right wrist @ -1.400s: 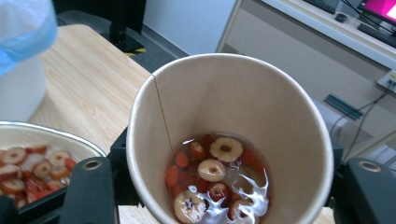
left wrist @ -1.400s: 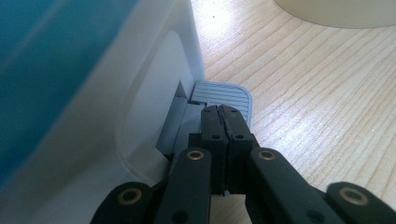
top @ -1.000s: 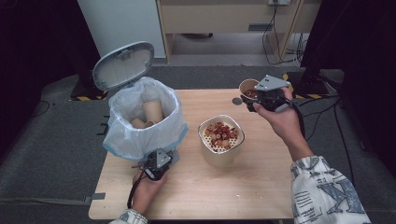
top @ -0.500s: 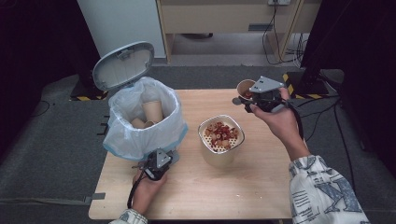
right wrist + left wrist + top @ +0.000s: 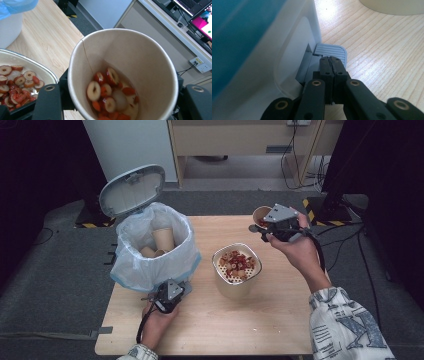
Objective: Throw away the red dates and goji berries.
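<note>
High view first: the right gripper point(image 5: 267, 226), held above the table's point(image 5: 280, 320) far edge at about one o'clock from the strainer bowl point(image 5: 237, 270), has its jaws clamped around a paper cup point(image 5: 260, 215). From the right gripper view, that paper cup point(image 5: 125, 75) is tilted and has sliced red dates and some liquid pooled in its bottom. The left gripper point(image 5: 168, 296) sits at the near foot of the pedal bin point(image 5: 150, 252); in the left gripper view its jaws are pinched fully together, tips pressing the grey pedal point(image 5: 331, 50), and the lid point(image 5: 132, 190) stands open at eleven o'clock. Used cups already lie inside the bag.

My reading: the cup is about to be emptied. The next move calls for carrying it toward seven o'clock, over the strainer bowl, tipping the dates out, then dropping the empty cup into the bin while the pedal stays down.
</note>
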Action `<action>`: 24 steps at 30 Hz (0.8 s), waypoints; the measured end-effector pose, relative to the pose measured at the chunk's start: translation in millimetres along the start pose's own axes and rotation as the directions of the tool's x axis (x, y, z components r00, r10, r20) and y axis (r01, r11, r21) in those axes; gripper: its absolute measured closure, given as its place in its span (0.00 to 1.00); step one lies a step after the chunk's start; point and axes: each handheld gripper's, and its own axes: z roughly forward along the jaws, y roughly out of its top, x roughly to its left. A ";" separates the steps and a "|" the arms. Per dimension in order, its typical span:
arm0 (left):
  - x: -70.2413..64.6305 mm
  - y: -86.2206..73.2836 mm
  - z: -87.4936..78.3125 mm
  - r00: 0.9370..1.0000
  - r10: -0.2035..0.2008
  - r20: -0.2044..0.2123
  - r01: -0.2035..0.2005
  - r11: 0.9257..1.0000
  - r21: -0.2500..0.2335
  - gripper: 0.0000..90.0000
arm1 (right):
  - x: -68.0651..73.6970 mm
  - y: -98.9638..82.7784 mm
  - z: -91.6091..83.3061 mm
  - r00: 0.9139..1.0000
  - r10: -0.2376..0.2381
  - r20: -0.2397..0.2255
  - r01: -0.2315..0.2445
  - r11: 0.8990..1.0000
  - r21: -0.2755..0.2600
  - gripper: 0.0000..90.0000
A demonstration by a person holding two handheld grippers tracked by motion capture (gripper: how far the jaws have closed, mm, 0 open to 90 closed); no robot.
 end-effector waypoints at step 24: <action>0.1 0.0 -0.1 1.000 -0.002 0.001 0.002 1.000 0.000 0.98 | 20.0 12.8 -3.0 0.975 -0.209 0.069 0.208 0.978 0.020 0.39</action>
